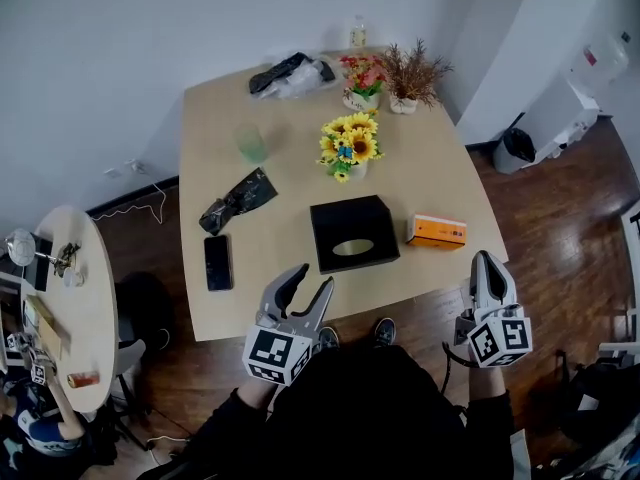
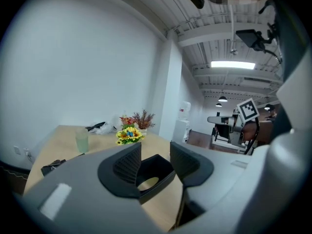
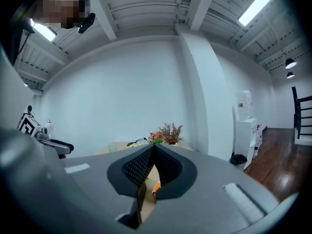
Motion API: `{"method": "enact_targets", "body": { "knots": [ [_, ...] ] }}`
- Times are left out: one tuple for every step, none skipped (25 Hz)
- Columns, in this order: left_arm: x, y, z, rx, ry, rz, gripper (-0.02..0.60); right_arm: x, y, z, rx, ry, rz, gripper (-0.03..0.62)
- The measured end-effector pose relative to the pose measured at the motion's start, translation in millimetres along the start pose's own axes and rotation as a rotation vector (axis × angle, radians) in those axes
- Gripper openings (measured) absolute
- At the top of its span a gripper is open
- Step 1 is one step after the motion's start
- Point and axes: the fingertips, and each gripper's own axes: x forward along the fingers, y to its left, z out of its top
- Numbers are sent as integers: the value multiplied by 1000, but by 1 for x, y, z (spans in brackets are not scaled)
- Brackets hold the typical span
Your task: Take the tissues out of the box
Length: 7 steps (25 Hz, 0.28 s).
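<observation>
"At the near edge of the table both grippers hover. The left gripper (image 1: 314, 276) has its jaws spread with nothing in them, and the right gripper (image 1: 486, 266) is pressed together on nothing. The black tissue box (image 1: 352, 233) sits just beyond the left one, close to that edge."

"So what worries you?"

"No tissue stands up out of the oval slot. I'd guess the jaws have to go down into it, and a box like that looks light. If nothing pins it, it may lift with the tissue or slide. Pushed away, it meets the sunflower pot (image 1: 347, 148) right behind it. Dragged back, it could go off the edge."

"The right one could hold it down."

"It could, though closed like that it would only press on the top. The orange box (image 1: 436, 231) lies just right of the tissue box, so it's easy to nudge."

"Is there anything in the tissue box at all?"

"Something pale shows through the slot, but I can't tell whether it's tissue. The green cup (image 1: 251, 144), farther back on the left, is see-through, and I can't make out any drink in it. Two more pots at the far right corner hold red flowers (image 1: 362, 76) and dried twigs (image 1: 410, 73). The orange box is closed."
</observation>
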Motion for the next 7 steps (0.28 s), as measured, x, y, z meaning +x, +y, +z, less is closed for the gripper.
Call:
{"method": "enact_targets", "body": {
  "knots": [
    [1,-2,2,-2,-3,9,167,2,-1,1,0,-1,12,0],
    [3,-6,5,-4,-6,15,167,4,-2,3,-3,-3,25,0],
    [5,-10,7,-4,-8,17,167,4,-4,5,-12,-5,37,0],
    [8,-15,10,-3,-11,18,167,4,-6,8,-22,-7,47,0],
    [12,-20,13,-2,-13,18,167,4,-9,11,-32,-9,55,0],
    [16,-24,16,-2,-16,18,167,4,-12,14,-41,-11,63,0],
    [19,-28,19,-2,-18,18,167,4,-15,16,-50,-13,70,0]
  ]
}}
